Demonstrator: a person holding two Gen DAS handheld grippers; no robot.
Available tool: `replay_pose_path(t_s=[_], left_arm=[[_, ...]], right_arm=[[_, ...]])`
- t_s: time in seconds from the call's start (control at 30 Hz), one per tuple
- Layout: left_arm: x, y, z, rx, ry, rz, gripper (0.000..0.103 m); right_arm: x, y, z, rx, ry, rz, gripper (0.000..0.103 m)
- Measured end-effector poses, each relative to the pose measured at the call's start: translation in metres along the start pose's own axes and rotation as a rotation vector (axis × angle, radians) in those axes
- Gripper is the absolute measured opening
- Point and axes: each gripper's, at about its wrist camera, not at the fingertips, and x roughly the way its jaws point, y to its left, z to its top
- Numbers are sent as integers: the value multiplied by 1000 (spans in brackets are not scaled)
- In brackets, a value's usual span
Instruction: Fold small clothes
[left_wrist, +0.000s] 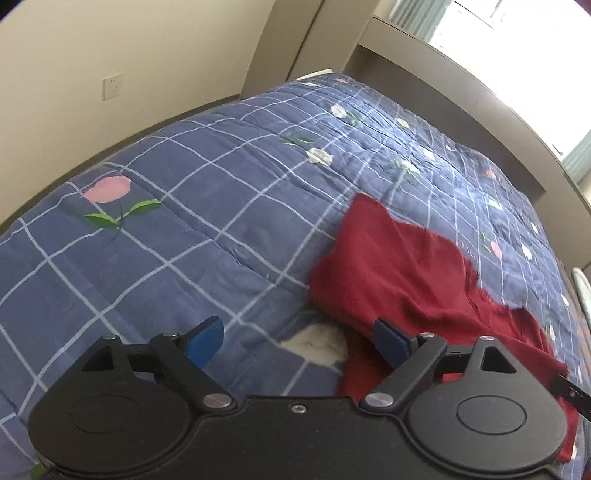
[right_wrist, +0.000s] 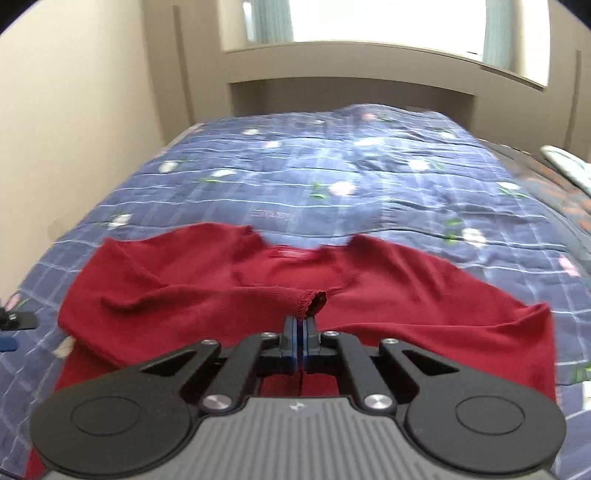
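A red sweater (right_wrist: 258, 280) lies spread on a bed whose blue checked quilt (right_wrist: 332, 177) carries a flower print. In the right wrist view the sweater's neckline faces the far headboard (right_wrist: 351, 88), and its body runs back toward the camera. One sleeve (right_wrist: 207, 299) is folded across the chest, its cuff (right_wrist: 314, 301) ending near the middle of the sweater.

The right gripper (right_wrist: 299, 328) is clenched, its blue pads pressed together on the cuff, with a thin line of red fabric pinched between them.

The left gripper (left_wrist: 295, 332) is released, with its jaws spread wide. Its left pad (left_wrist: 205, 338) hangs over bare quilt just beside the sweater, and its right pad (left_wrist: 391, 338) sits over the sweater's near edge; I cannot tell whether that pad touches the fabric. Nothing is clamped between them. In this view the sweater (left_wrist: 399, 273) lies bunched to the right, and a white flower of the quilt shows in the gap between the pads.

A wall socket (left_wrist: 112, 86) sits on the wall beyond the sweater, left of the bed.
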Motion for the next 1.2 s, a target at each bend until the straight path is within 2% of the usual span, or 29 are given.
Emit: replay_pose_path(t_s=[0.2,0.33,0.47,0.57,0.63,0.77,0.87,0.9,0.97,1.0,1.13,1.2], left_arm=[[20,-6,12,15,-4,-20,89],[41,-16,22,69,-11,-27,89],[56,-14,36,7,-8,-47,88],[60,-12,42,9,-19,-66,80],[65,-9,45,15,-3,-107,67],[72,-7,44,62,29,-178,63],[85,-8,42,82,81,-183,63],[88,-7,42,80,86,-179,60],[89,-9,45,74,81,-162,15],[88,-11,47,73,76,-145,6],[66,-27,47,129,-43,-87,4],[59,-28,46,106,-72,-74,4]], right_arm=[[24,-11,-9,-2,74,2,3],[24,-15,-12,8,58,-23,3],[21,-23,-12,23,39,-70,3],[25,-33,-16,50,66,-85,3],[29,-36,-20,49,84,-69,3],[32,-40,-24,62,89,-50,4],[30,-42,-26,92,85,-36,5],[30,-41,-27,92,84,-37,5],[29,-41,-27,98,84,-32,5],[29,-41,-26,101,85,-26,5],[25,-32,-22,93,75,6,5],[26,-26,-21,85,74,22,5]])
